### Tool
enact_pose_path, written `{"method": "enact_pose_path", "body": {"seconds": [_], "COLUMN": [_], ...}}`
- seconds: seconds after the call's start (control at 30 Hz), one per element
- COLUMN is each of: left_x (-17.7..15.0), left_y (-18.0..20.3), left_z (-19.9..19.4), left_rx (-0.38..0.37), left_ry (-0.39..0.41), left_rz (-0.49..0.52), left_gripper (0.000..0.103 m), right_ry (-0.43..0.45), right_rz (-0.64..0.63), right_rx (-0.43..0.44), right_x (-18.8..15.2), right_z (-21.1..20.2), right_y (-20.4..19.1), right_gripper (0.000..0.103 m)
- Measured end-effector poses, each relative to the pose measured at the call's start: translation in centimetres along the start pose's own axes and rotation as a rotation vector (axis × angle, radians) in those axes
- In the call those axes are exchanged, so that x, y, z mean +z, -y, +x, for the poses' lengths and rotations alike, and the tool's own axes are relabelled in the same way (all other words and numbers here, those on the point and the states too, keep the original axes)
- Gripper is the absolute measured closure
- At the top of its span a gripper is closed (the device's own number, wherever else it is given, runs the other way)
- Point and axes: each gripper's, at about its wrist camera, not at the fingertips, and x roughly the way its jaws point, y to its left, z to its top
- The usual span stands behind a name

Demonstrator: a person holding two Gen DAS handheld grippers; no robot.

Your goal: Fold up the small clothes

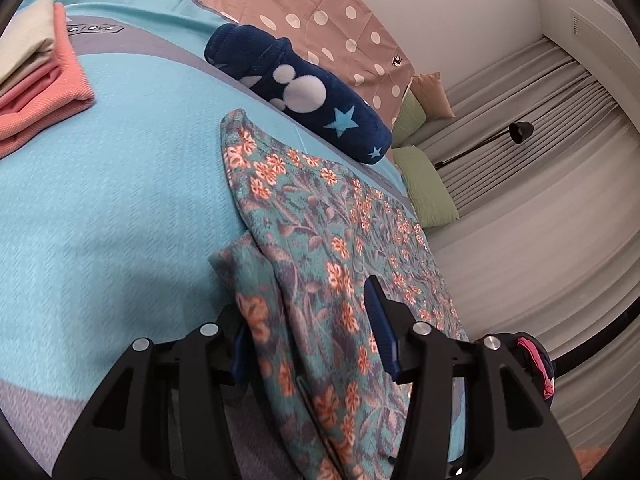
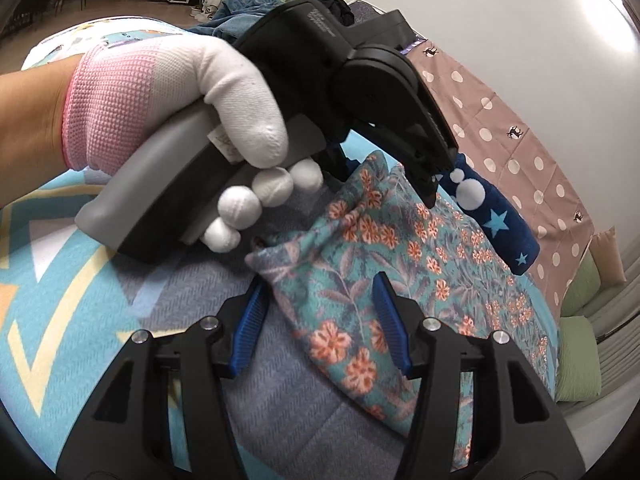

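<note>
A floral garment (image 1: 320,232), teal knit printed with orange blossoms and grey-purple leaves, lies on the bed (image 1: 100,200), whose turquoise cover has a fine herringbone weave with grey-lilac bands. In the left wrist view the left gripper (image 1: 308,332) has its jaws spread, ribbed blue pads either side of a raised fold of the garment, which passes between them; whether the pads touch the cloth I cannot tell. In the right wrist view the right gripper (image 2: 320,320) also has jaws spread, over the garment's bunched near corner. A gloved hand (image 2: 180,120), white knit with a pink waffle cuff, holds the other gripper's grey handle above the cloth. Beyond the garment lies a plush navy roll (image 1: 296,92) with white dots and pale blue stars, against a brown polka-dot quilt (image 1: 320,12). A folded stack (image 1: 36,80), coral under beige, sits at the far left
</note>
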Motion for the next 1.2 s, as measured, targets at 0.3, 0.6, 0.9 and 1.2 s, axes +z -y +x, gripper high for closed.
{"method": "enact_pose_path", "body": {"seconds": [0.3,0.6,0.9,1.2], "left_x": [0.4,1.0,2.9,3.7], "left_y": [-0.3,-0.2,4.8,10.9], "left_z": [0.8,0.9,1.9,4.8], "left_rx": [0.013,0.037,0.047,0.131], "left_ry": [0.002,0.006,0.033,0.031], "left_rz": [-0.005,-0.057,-0.031,0.049], "left_gripper": [0.067,0.092,0.093,0.095], "right_ry": [-0.006,0.048,0.094,0.124], "right_rz": [0.003,0.071,0.34,0.539], "right_rx": [-0.045,-0.022,0.014,0.06], "right_x": [0.6,0.6,-0.4,-2.8], "right_z": [0.9,-0.4,-4.0,-6.2], "right_y": [-0.5,0.9,7.8,13.1], "right_gripper": [0.047,0.088,0.09,0.09]}}
